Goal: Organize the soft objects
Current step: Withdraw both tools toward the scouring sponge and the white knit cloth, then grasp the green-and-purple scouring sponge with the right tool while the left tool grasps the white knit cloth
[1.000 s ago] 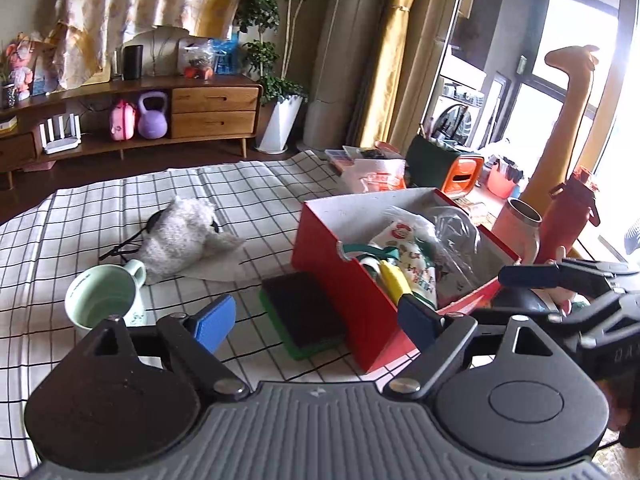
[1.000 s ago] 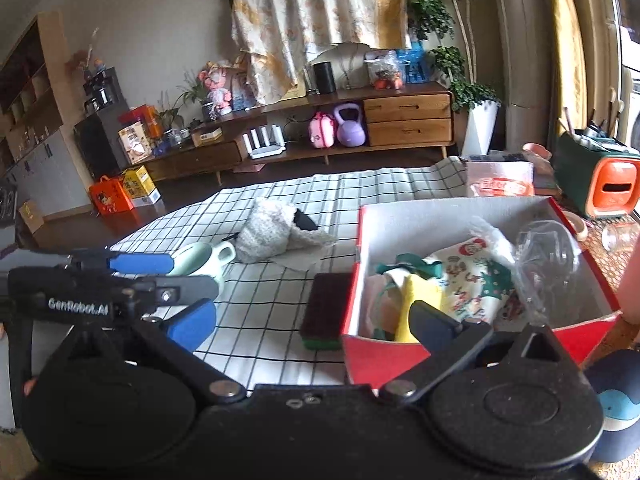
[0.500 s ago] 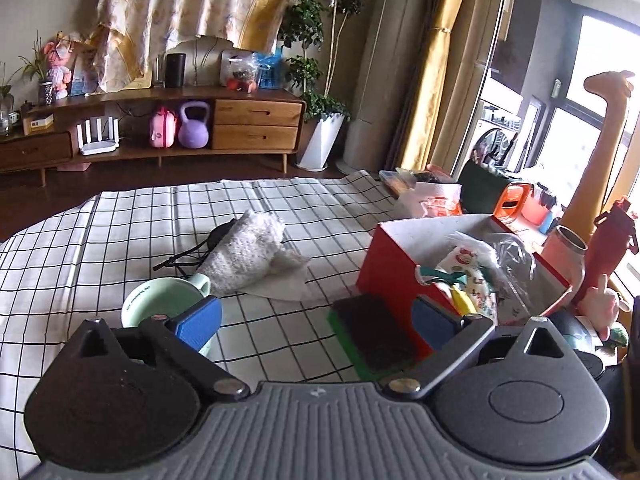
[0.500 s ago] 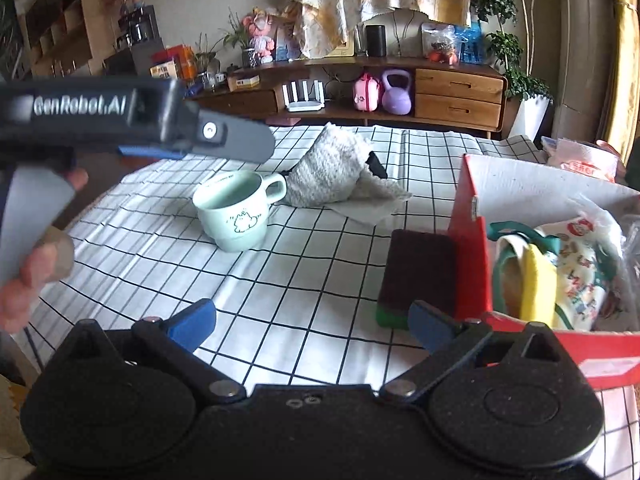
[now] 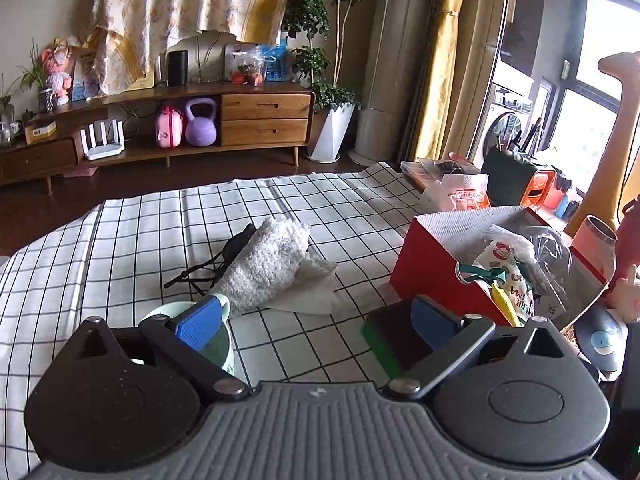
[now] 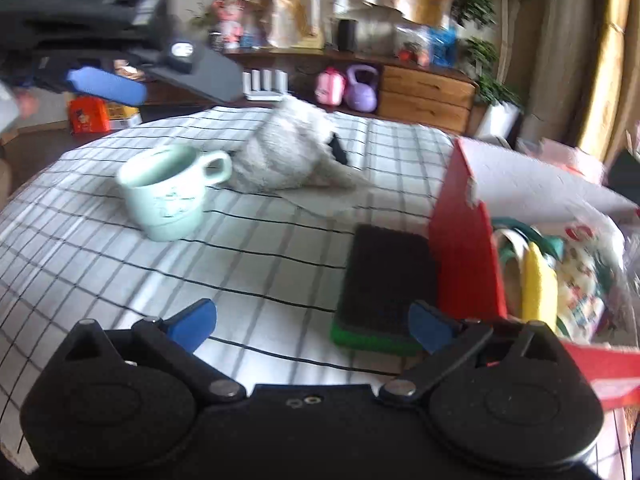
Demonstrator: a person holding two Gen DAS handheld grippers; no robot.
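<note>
Towel: we see a white fluffy towel (image 5: 272,264), rolled and rumpled, lying mid-table on the checked cloth (image 5: 120,240), with a flat white sheet (image 5: 308,292) under its near end
Sponge: we see a dark pad on a green base (image 6: 384,284), flat on the cloth, touching the red box's (image 6: 464,256) outer wall
Box contents: we make out a printed cloth bag (image 5: 508,276), a yellow piece (image 6: 538,284) and clear plastic wrap (image 5: 548,248) inside
Writing: we read part of a white logo on the left tool's body at the top left of the right view, too blurred to spell out; the bag's print is too small for us to read
Left gripper (image 5: 316,320): we see the blue pads spread wide, nothing between them, above the cloth
Right gripper (image 6: 312,324): we see it spread wide too, empty, its right pad (image 6: 430,326) over the sponge's near corner
Around: we see a mint mug (image 6: 168,192) upright just beside the towel, black straps (image 5: 216,264) behind the towel, and a wooden sideboard (image 5: 160,120) across the room
In the way: we see the mug partly hidden behind the left pad (image 5: 198,322) in the left view
</note>
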